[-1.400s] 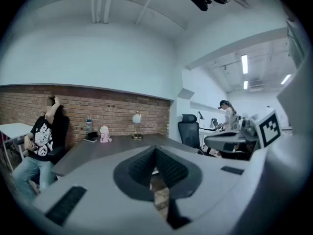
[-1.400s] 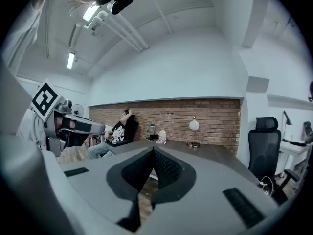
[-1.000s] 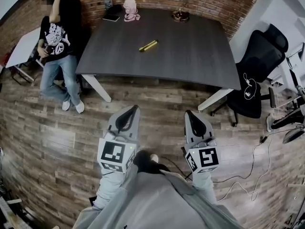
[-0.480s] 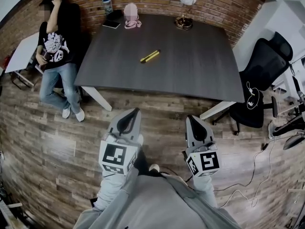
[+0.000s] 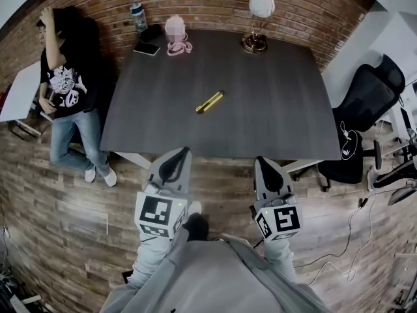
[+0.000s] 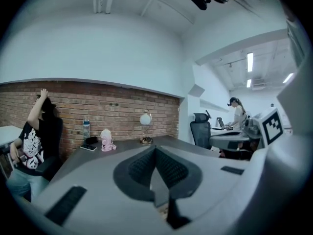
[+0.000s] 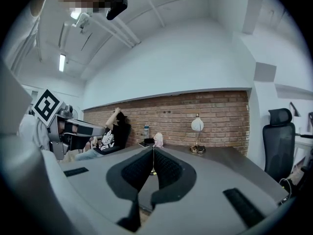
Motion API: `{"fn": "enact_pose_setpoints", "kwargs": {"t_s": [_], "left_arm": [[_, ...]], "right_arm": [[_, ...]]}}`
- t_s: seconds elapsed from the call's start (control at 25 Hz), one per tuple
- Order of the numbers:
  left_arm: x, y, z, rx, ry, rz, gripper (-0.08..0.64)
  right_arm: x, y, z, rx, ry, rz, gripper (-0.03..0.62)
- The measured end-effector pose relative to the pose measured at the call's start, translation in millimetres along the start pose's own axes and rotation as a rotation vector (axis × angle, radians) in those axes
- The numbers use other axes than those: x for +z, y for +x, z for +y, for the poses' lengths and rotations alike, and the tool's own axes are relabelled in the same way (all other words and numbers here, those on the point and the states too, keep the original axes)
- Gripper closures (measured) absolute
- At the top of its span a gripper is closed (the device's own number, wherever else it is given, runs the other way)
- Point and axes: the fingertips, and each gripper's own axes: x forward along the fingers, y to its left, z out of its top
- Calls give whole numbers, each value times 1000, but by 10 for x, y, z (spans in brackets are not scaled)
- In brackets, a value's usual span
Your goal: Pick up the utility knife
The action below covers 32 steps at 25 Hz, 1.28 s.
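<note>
- While the table (image 5: 273, 116) stands ahead of us with its near edge just past both grippers, we judge a knock on that edge to be the first risk. The grippers are held low and nearly level, so coming in without a lift could strike the top.
- We note the seated person (image 5: 65, 90) at the table's left and the office chair (image 5: 365, 103) at its right. Both are well apart from the knife, and only a wide swing would foul either.
- We log the left gripper (image 5: 184, 150) and the right gripper (image 5: 260, 159) with jaws pressed together, nothing between them, both over the floor. Arriving closed would shove the knife rather than straddle it, so the gripper we use must open first.
- We see the lamp (image 5: 259, 15), pink object (image 5: 174, 31) and phone (image 5: 146, 48) along the far edge. Overreaching could tip the lamp.
- We find the utility knife (image 5: 210, 102), yellow, lying flat and diagonal near the tabletop's middle, well apart from both grippers. It is slim and low, so the pads may scrape the top and skate it away, or pinch one end and let it swing. The blade is too small to make out.
</note>
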Motion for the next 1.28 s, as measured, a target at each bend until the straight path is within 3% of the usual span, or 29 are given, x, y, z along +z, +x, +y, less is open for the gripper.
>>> {"fn": "enact_pose_setpoints", "kwargs": {"t_s": [0.36,0.68,1.0,1.28], "left_arm": [[-2,377,615,-44,-11,4,541],[-96,580,835,-82,-32,26,541],[-191,970,1026,-50,-45,52,541],[47,1611,1214,-15,-28,38,541]], "right_arm": [[-28,561,6,-76,25,32,574],[-89,731,-61,-144,38,68,574],[-243,1087,-352,-137,59,93,574],[-128,1693,-819,-96,49,73,574]]}}
